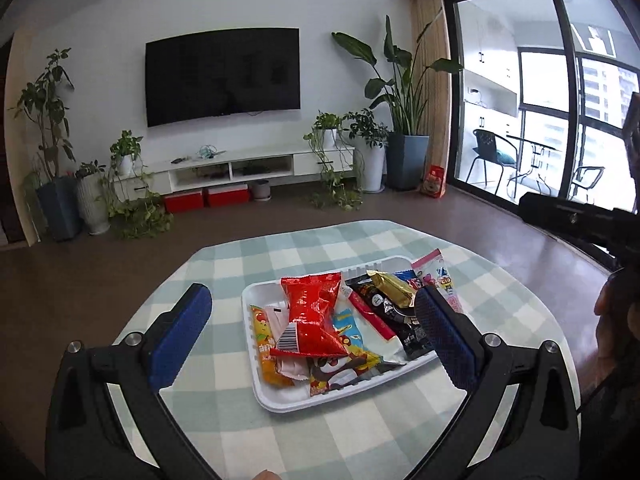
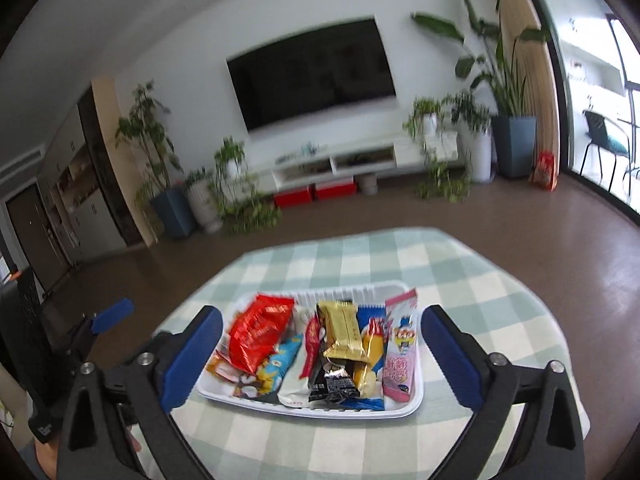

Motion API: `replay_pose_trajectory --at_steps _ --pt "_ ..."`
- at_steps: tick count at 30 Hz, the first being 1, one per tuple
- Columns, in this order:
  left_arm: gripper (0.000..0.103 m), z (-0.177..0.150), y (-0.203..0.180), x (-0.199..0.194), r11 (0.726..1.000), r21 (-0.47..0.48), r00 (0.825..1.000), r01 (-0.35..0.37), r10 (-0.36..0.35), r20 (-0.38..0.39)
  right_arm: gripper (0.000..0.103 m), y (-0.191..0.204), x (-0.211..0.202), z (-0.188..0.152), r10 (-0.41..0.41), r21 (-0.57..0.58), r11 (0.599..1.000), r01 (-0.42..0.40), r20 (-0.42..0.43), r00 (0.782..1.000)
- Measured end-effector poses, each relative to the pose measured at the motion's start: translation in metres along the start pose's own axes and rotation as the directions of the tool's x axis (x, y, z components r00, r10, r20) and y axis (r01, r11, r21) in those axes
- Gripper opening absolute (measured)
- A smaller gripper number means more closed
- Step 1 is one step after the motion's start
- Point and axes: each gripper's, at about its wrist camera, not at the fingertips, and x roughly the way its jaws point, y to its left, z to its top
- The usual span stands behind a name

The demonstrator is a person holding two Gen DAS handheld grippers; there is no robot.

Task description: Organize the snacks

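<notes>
So here's where I'm at: both of my grippers are hanging above the table with nothing in them. The left gripper point(image 1: 312, 328) has its jaws spread wide and so does the right gripper point(image 2: 322, 344); the blue pads aren't touching a single wrapper.

All the snacks look to be piled in the white tray point(image 1: 280, 400) on the checked tablecloth point(image 1: 360, 440), none loose on the cloth as far as I can see. The red crinkly packet point(image 1: 312, 316) sits on top of the heap, and the gold bar point(image 2: 344, 336) lies across a black packet point(image 2: 332, 380).

What worries me: that pink wrapper point(image 2: 400, 344) leans on the tray's rim at the far corner and pokes past it, so any nudge could tip it out. Also the tray looks light, so if I dive back in and catch the edge with a finger, I'd guess the whole thing slides or flips. Slick foil stacked on foil could shift too.
</notes>
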Motion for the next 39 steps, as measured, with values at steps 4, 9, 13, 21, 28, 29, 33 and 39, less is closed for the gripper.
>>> replay_pose_trajectory --at_steps 4,9,13,21,28,29,33,39 --pt "0.103 -0.001 -0.008 -0.059 0.987 -0.054 0.984 -0.148 0.153 0.087 0.103 0.007 -0.053 0.002 -0.015 0.013 1.0 0.013 0.159 0.987" --pt "0.103 -0.003 -0.015 -0.123 0.943 -0.121 0.929 -0.309 0.327 0.176 0.103 0.013 -0.113 -0.004 -0.051 0.054 0.998 0.034 0.344 0.938" --pt "0.103 -0.009 -0.016 -0.153 0.943 -0.144 0.923 -0.301 0.326 0.206 0.103 0.012 -0.135 -0.009 -0.048 0.101 0.995 0.013 0.353 0.934" --pt "0.103 -0.035 -0.025 -0.159 0.962 -0.131 0.964 -0.239 0.251 0.084 0.103 0.009 -0.154 -0.035 -0.075 0.105 0.994 0.042 0.335 0.939" --pt "0.103 -0.078 -0.037 -0.137 0.959 -0.139 0.964 -0.246 0.228 -0.136 0.103 0.014 -0.128 -0.081 -0.178 0.011 0.984 0.179 0.189 0.966" --pt "0.103 -0.082 -0.039 -0.135 0.959 -0.141 0.963 -0.246 0.225 -0.151 0.103 0.015 -0.123 -0.088 -0.189 -0.001 0.982 0.191 0.166 0.968" --pt "0.103 -0.098 -0.042 -0.118 0.959 -0.145 0.953 -0.244 0.21 -0.219 0.103 0.015 -0.107 -0.11 -0.206 -0.029 0.977 0.211 0.105 0.973" --pt "0.103 -0.117 -0.032 -0.086 0.954 -0.168 0.936 -0.25 0.194 -0.295 0.103 0.015 -0.09 -0.125 -0.224 -0.044 0.973 0.225 0.035 0.974"
